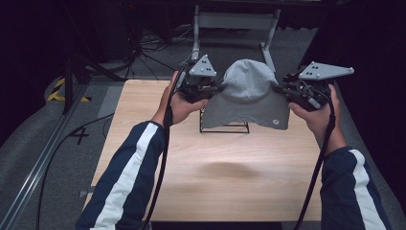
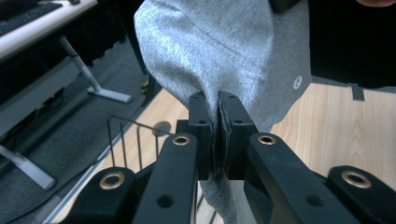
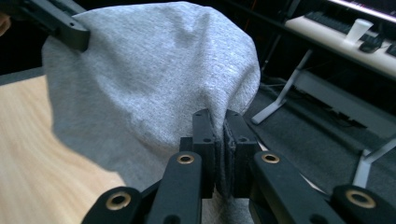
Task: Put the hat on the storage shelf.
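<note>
A grey knit cap (image 1: 249, 93) — soft, heathered fabric with a rounded crown and a small round badge near its lower hem — is hanging stretched between the two grippers above the far half of the wooden table (image 1: 215, 182), close to the far edge. The left gripper (image 1: 214, 89) is pinching the cap's left side; in the left gripper view its black jaws are standing nearly closed, with a fold of the grey fabric (image 2: 219, 56) clamped between the ribbed pads (image 2: 233, 135). The right gripper (image 1: 282, 89) is pinching the opposite side in the same way; in the right gripper view its jaws are pressing together on a thin fold of the cloth (image 3: 154, 79), and the tip of the other gripper is showing at the fabric's upper left corner. A thin black wire stand (image 1: 225, 125) is sitting on the table directly beneath the cap, partly hidden by the hanging hem. The table surface is pale wood grain, smooth and matte. Each hand is wrapping around its gripper body — the sleeves are dark with a white stripe — and a black cable (image 1: 163, 158) is trailing from each gripper toward the near edge. A grey three-cornered plate (image 1: 203, 66) is topping each gripper.
</note>
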`<state>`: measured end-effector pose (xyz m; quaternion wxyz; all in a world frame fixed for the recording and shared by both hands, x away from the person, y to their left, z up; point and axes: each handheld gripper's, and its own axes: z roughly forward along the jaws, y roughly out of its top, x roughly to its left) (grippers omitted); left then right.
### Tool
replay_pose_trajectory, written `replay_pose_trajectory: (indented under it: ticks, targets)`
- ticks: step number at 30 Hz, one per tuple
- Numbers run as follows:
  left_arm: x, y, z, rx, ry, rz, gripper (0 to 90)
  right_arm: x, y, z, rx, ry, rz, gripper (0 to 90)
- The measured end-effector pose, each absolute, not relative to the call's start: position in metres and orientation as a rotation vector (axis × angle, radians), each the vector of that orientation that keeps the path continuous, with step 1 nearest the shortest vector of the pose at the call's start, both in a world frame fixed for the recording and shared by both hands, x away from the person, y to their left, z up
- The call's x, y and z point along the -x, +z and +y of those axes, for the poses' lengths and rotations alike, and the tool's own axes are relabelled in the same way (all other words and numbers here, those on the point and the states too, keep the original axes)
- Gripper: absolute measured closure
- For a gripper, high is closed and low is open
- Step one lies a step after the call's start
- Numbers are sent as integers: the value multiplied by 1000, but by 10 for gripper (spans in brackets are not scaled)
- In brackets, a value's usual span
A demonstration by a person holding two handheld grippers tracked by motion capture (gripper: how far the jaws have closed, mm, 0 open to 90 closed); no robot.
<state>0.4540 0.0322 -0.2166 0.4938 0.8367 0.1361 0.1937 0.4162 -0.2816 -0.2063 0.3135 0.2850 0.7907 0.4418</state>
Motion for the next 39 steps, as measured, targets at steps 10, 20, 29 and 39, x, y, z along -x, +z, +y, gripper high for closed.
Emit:
replay_pose_trajectory:
  ticks: [10, 20, 29, 39]
  targets:
    - [-471, -188, 38, -1985, 509, 382, 850, -440, -185, -281, -773, 1215, 2026, 851]
    - [-495, -173, 38, -1974, 565, 430, 851, -460, -174, -268, -767, 1224, 1998, 852]
    - [-517, -179, 42, -1966, 556, 490, 851, -485, -179, -260, -783, 1213, 2021, 852]
    - [-532, -205, 46, -1969, 516, 543, 850, -499, -193, -250, -775, 1196, 2057, 851]
